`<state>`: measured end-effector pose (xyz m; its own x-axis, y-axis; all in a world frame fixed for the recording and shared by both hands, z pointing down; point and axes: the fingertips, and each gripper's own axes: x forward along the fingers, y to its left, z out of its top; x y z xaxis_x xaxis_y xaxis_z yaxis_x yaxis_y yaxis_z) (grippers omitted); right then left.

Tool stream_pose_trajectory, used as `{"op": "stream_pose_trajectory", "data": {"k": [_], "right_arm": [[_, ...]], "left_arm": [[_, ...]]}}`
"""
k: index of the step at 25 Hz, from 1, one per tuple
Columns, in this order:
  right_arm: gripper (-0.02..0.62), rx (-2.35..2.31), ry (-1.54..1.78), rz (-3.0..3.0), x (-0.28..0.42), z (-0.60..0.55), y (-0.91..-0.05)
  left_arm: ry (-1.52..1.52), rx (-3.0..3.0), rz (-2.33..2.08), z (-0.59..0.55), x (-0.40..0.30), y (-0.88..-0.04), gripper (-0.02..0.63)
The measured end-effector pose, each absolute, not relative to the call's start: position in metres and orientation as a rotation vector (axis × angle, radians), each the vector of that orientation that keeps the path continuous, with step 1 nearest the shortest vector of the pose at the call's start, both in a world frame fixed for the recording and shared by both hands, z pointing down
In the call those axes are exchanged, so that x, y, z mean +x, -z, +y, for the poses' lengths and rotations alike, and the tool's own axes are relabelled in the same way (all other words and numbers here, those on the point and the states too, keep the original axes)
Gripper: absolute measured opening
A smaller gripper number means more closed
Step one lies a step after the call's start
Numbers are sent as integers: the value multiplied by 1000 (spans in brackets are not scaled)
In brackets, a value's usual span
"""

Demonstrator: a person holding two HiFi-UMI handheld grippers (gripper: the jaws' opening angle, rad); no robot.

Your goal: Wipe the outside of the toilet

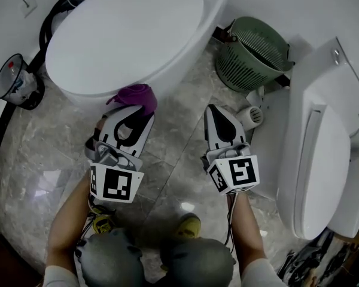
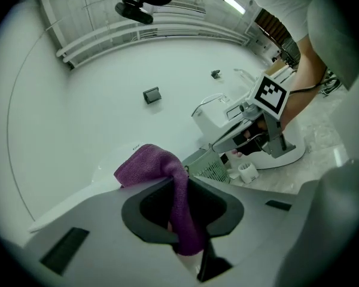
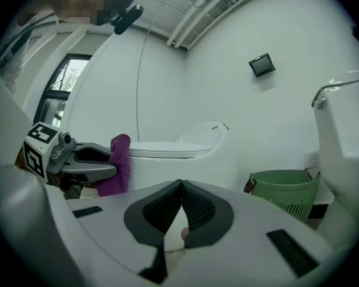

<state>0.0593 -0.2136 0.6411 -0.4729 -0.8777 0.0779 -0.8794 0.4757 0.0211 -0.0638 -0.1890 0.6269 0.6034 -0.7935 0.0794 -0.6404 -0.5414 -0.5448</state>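
Note:
A white toilet [image 1: 125, 34] with its lid down fills the upper left of the head view, and it shows too in the right gripper view as the toilet [image 3: 185, 160]. My left gripper [image 1: 136, 107] is shut on a purple cloth [image 1: 136, 94], which rests against the front of the bowl. The cloth [image 2: 167, 184] hangs between the jaws in the left gripper view. My right gripper [image 1: 218, 115] is shut and empty, hovering over the floor to the right of the bowl. The left gripper [image 3: 110, 163] with the cloth [image 3: 118, 166] shows at the left of the right gripper view.
A green slotted basket [image 1: 251, 55] stands to the right of the toilet. A second white toilet unit [image 1: 326, 154] is at the far right. A toilet brush holder [image 1: 15, 82] sits by the left wall. The floor [image 1: 173, 160] is grey marble tile.

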Motion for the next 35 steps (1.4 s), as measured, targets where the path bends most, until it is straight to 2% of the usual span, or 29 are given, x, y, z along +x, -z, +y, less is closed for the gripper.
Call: {"op": "stream_pose_trajectory", "data": {"k": [8,12,16,23,27,30,33,35], "right_arm": [[9,1597,-28,-2588,73,-211,-647],[9,1607,-25,-2579,73,-211,-648],[9,1598,-22,-2591,63,-214,-649],[9,1561,-36,-2641,30,-217,-652],[9,1531,-44,-2665,17,-215,-653],[9,1517,-39,-2676,13,-212,-652],[9,1526,-37,-2674,17,-210,-650],[9,1533,-26,-2672,24,-209,-649]], "left_arm": [[406,-2546,887,-194,10,-637,84],[337,-2671,791,-164,5,-638,84],[421,-2672,792,-136,-41,-648,84],[714,-2396,1157,-130,-196,-658,84],[460,-2246,1732,-139,-280,-645,84],[380,-2097,1979,-150,-321,-650,84],[339,-2027,2193,-158,-338,-668,84],[329,-2059,2190,-165,-322,-675,84]]}}
